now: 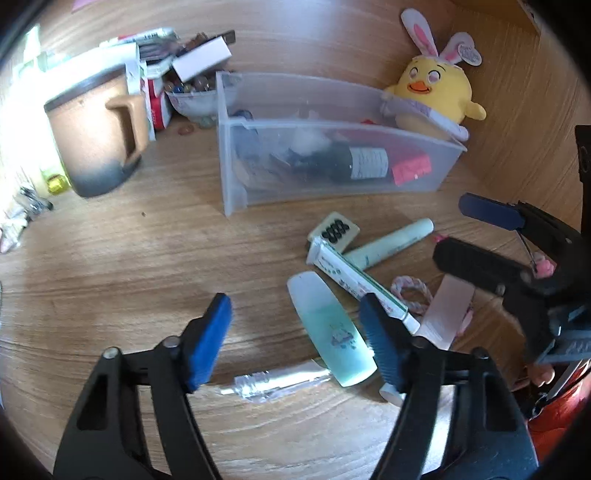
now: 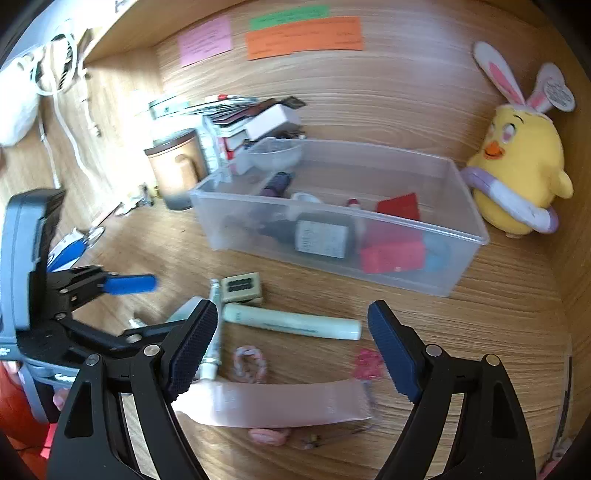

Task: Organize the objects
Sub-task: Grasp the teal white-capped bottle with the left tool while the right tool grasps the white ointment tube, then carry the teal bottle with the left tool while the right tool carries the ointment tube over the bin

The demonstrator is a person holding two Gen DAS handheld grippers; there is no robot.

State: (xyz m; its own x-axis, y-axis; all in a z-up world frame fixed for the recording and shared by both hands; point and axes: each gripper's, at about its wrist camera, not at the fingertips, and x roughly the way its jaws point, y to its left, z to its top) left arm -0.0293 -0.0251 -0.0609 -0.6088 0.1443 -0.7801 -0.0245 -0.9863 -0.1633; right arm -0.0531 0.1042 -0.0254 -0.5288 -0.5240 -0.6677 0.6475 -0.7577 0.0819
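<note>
A clear plastic bin [image 1: 369, 177] [image 2: 461, 236] stands on the wooden desk and holds a dark bottle [image 1: 354, 162] and red items. In front of it lie loose objects: a teal tube [image 1: 332, 328], a white toothpaste tube [image 1: 354, 280], a pale green tube [image 1: 391, 242] [image 2: 291, 321], a mahjong tile [image 1: 334, 230] [image 2: 241, 286], a pink tube [image 2: 280, 404], a pink hair tie [image 2: 249, 363] and a clear wrapped item [image 1: 277, 382]. My left gripper [image 1: 295, 343] is open above the teal tube. My right gripper [image 2: 291, 350] is open above the pink tube.
A yellow chick plush [image 1: 436, 92] [image 2: 517, 177] sits right of the bin. A brown mug [image 1: 96, 136] [image 2: 177, 168], stacked boxes [image 1: 166, 59] and a bowl of beads [image 1: 192, 98] stand at the left. Sticky notes [image 2: 303, 35] hang on the back wall.
</note>
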